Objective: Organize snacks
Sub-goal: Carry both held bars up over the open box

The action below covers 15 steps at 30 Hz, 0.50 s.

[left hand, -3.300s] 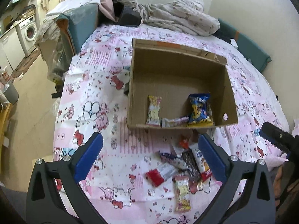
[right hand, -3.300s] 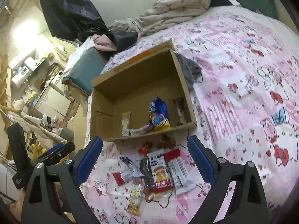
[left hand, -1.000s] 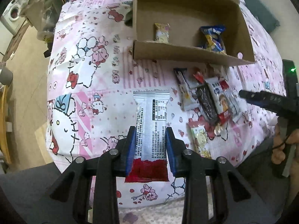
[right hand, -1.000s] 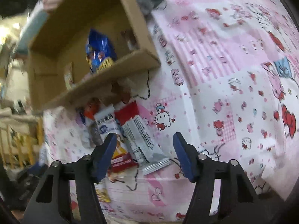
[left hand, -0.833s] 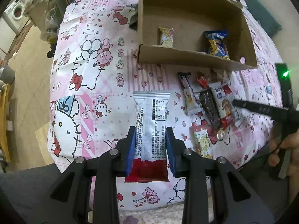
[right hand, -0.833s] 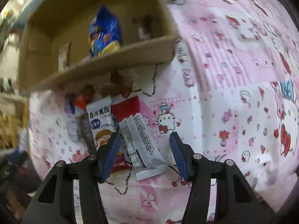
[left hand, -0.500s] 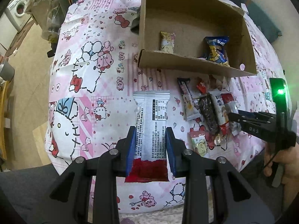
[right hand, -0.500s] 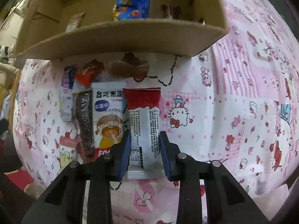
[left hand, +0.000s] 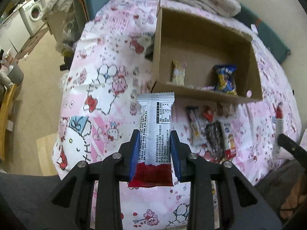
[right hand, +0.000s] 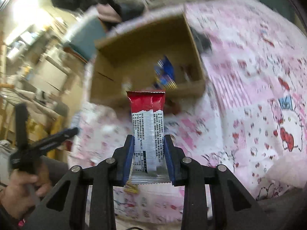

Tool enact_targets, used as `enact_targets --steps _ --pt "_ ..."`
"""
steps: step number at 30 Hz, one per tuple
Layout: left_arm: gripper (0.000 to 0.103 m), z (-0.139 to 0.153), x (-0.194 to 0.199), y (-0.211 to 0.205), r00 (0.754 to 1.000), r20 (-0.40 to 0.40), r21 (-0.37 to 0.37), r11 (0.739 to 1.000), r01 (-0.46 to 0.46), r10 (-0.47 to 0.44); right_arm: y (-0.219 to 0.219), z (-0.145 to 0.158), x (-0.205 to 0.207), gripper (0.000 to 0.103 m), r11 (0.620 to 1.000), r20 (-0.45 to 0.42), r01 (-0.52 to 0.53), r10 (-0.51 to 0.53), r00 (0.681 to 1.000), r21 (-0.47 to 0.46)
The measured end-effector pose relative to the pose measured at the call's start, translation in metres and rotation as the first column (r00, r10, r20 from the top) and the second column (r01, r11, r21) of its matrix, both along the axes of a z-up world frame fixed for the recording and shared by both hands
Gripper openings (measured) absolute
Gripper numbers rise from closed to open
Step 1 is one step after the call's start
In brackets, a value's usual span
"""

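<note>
Left gripper [left hand: 155, 147] clamps silver-red bar [left hand: 155, 132]; right gripper [right hand: 149, 149] clamps second bar [right hand: 147, 134]; box rim [left hand: 201, 94] just ahead.

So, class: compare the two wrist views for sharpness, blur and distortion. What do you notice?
Left wrist view: mostly sharp; fisheye bends the cardboard box edges. Right wrist view: bedsheet and box smeared by motion blur, only the red-and-silver bar in the right gripper crisp; bright glare upper left.

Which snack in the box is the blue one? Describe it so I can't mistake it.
Find the open cardboard box on the pink cartoon-print bedspread. Inside, near its front wall toward the right, lies the blue chip bag. It is puffy, blue with yellow, unlike the slim pale yellow packet to its left.
</note>
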<state>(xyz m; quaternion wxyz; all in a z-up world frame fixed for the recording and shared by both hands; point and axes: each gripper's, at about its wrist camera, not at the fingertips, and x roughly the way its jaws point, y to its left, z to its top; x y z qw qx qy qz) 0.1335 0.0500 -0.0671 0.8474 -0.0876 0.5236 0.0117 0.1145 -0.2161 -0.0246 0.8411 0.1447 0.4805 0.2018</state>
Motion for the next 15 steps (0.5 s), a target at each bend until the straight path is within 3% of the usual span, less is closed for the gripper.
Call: enact_targets --steps 6,15 --pt "0.027 0.022 -0.005 -0.005 0.994 0.104 0.056 0.998 0.029 -0.034 -0.011 0.014 0.001 0.032 0.996 0.067 0.025 -0.031 0.997 0.089" --pt "0.027 0.049 0.000 -0.008 0.986 0.159 0.083 0.996 0.028 -0.041 -0.023 0.027 0.007 0.032 0.989 0.133 0.044 -0.063 0.989 0.140"
